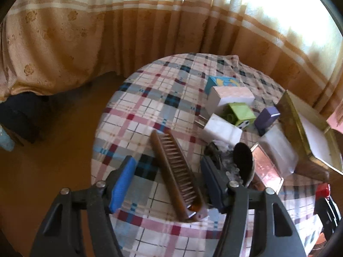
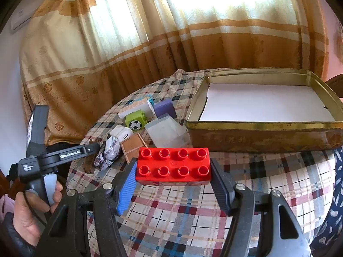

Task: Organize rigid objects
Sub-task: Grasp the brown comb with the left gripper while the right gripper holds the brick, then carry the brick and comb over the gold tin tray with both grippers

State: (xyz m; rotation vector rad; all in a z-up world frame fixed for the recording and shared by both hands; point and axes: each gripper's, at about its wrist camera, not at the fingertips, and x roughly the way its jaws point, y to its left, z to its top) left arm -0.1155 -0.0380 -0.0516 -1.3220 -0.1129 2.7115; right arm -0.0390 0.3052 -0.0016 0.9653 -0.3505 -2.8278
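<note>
A brown comb lies slanted on the plaid tablecloth, teeth up. My left gripper is open and straddles the comb, and neither pad touches it. In the right wrist view, my right gripper is shut on a red studded brick, held just above the cloth in front of a gold tin box. The tin is lined with white paper and holds nothing else. The red brick also shows at the right edge of the left wrist view.
Between the comb and the tin is a cluster: a green football cube, a purple block, a clear plastic box, white boxes, a crumpled wrapper and a dark spoon-like thing. A hand holds the left tool.
</note>
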